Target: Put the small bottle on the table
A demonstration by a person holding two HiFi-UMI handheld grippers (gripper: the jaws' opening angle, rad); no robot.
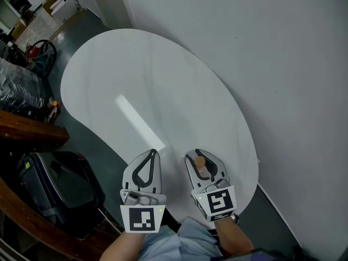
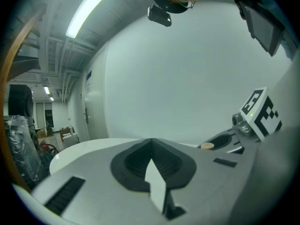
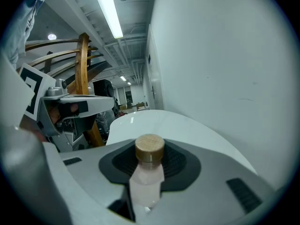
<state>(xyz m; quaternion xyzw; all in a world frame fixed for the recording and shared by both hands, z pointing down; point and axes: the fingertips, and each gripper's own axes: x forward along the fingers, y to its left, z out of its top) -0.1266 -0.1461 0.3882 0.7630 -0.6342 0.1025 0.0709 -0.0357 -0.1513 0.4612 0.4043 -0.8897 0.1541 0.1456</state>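
The small bottle (image 1: 200,165) has a pale pink body and a round wooden cap. It sits upright between the jaws of my right gripper (image 1: 198,153), which is shut on it over the near edge of the white oval table (image 1: 152,80). In the right gripper view the bottle (image 3: 148,175) fills the middle, cap uppermost. My left gripper (image 1: 154,152) hangs just to its left, also over the table's near edge, shut with nothing in it. From the left gripper view the bottle's cap (image 2: 206,146) shows at the right.
A white wall (image 1: 283,64) runs close along the table's right side. A black case (image 1: 54,184) and a curved wooden rail (image 1: 27,129) stand on the floor at the left. Plastic-wrapped goods (image 1: 16,86) lie beyond them.
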